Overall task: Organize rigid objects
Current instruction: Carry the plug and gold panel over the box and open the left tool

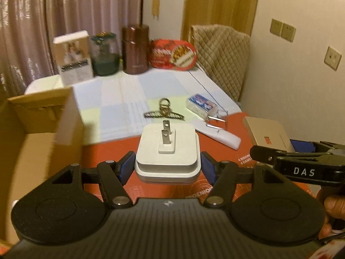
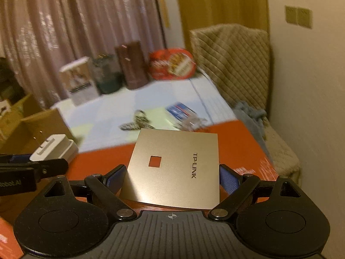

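Our left gripper has its 2 blue-padded fingers pressed against the sides of a square white plastic power adapter, jaws clenched on it. The adapter lies flat with its 2 metal prongs pointing up, over a red cardboard sheet printed with white lettering. From the right wrist view the same adapter shows at the left, beside an open brown cardboard box.

Our right gripper grasps a flat square gold-coloured TP-LINK device, 1 blue pad on each of its side edges, the jaws shut on it. Whether the device rests on the red sheet or is lifted just above it, we cannot tell.

Beyond the sheet, on the pale checked tablecloth, lie a small brass hanger-shaped key holder, a blue-and-white wrapped packet and a white remote control. Along the far edge stand a white carton, a dark green glass jar, a brown cylindrical canister and a red oval tin.
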